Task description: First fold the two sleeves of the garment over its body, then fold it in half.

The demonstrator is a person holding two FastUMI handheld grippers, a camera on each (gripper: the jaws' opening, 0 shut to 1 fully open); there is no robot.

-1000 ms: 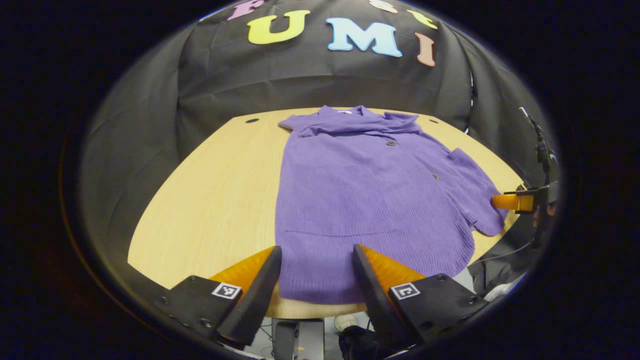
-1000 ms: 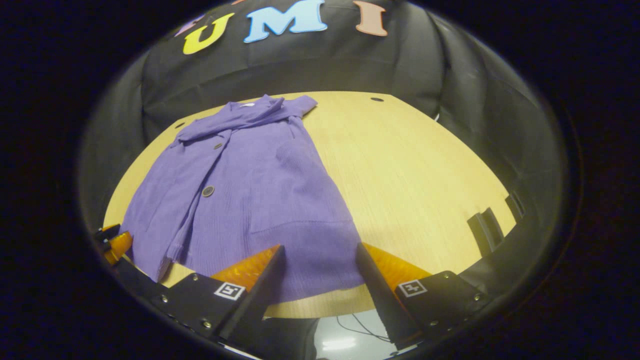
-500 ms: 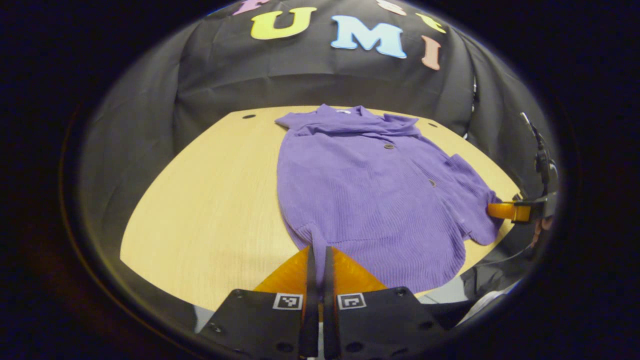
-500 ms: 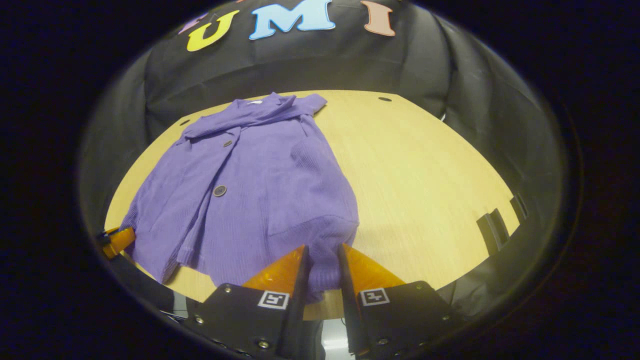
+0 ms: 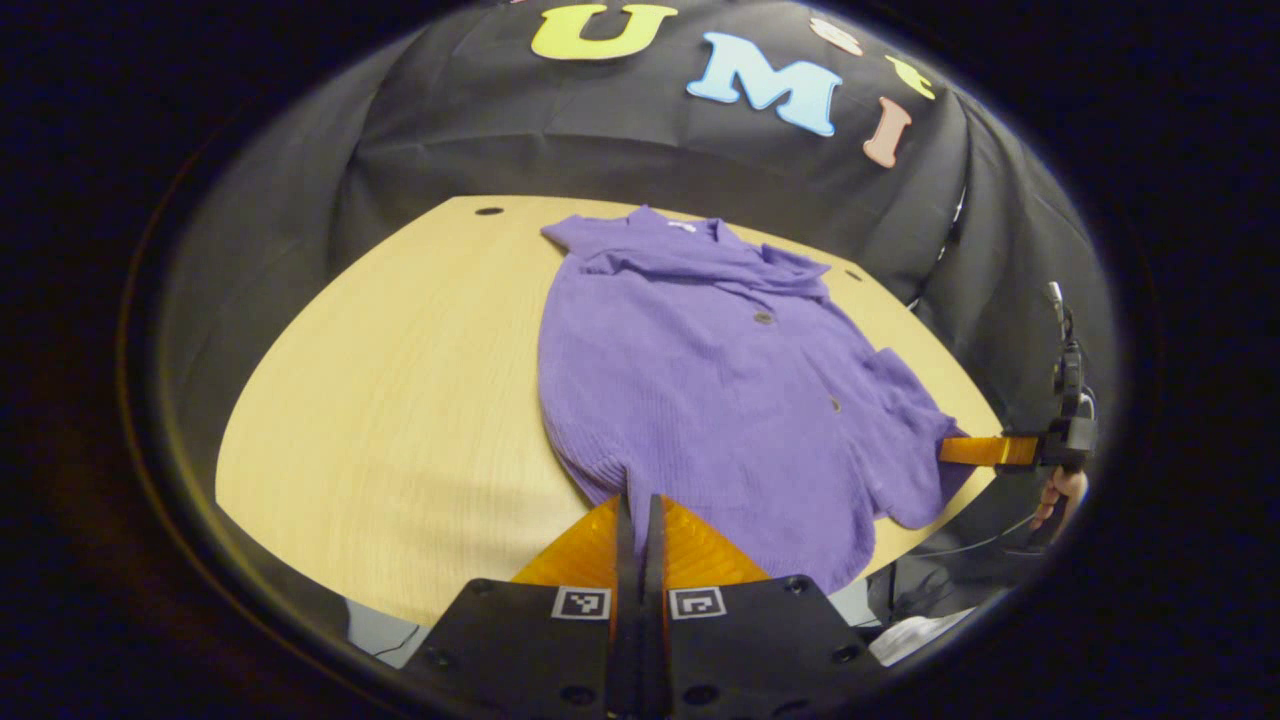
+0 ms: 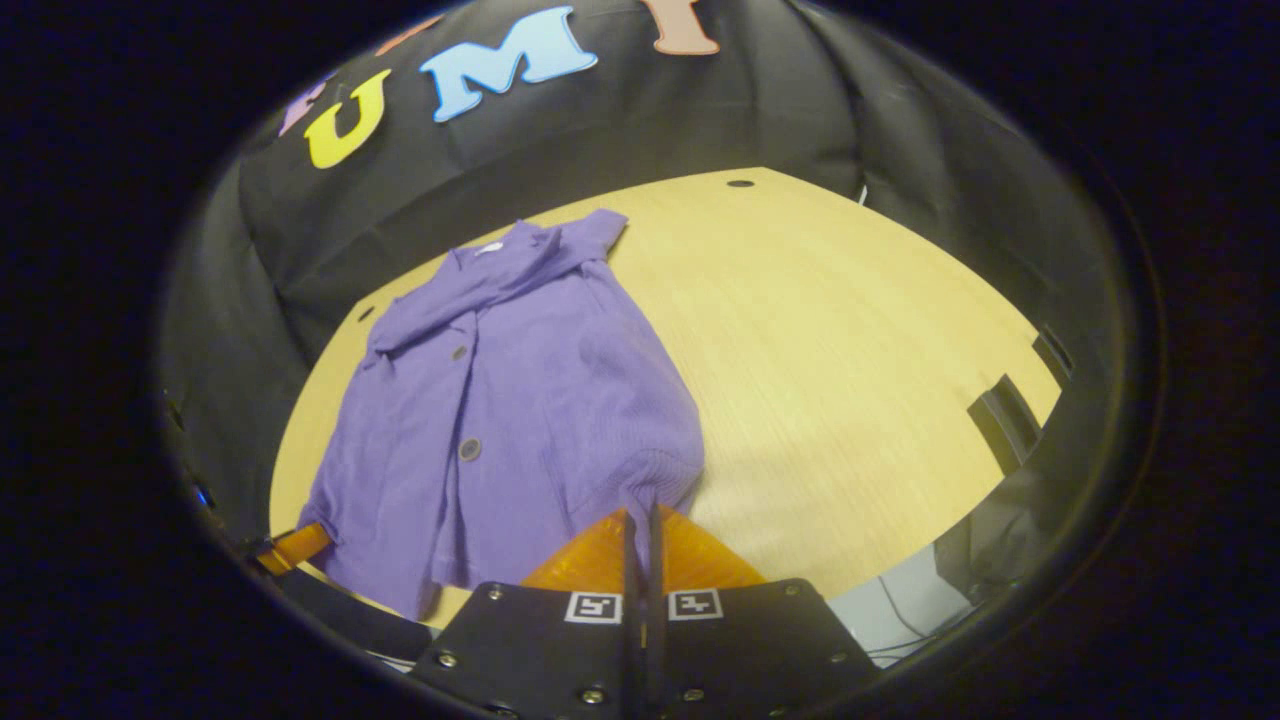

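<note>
The purple cardigan (image 5: 720, 390) was spread on the table (image 5: 390, 400). Its hem corners were pinched by the left gripper (image 5: 636, 505) and right gripper (image 6: 641, 515). Soft, limp knit was judged likely to sag.

wooden table (image 5: 400, 380), black booth cloth (image 5: 560, 150)

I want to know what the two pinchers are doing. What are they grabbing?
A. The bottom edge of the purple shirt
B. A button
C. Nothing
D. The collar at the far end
A: each gripper, left and right, is pinched shut on the near bottom edge of the purple shirt.
</note>
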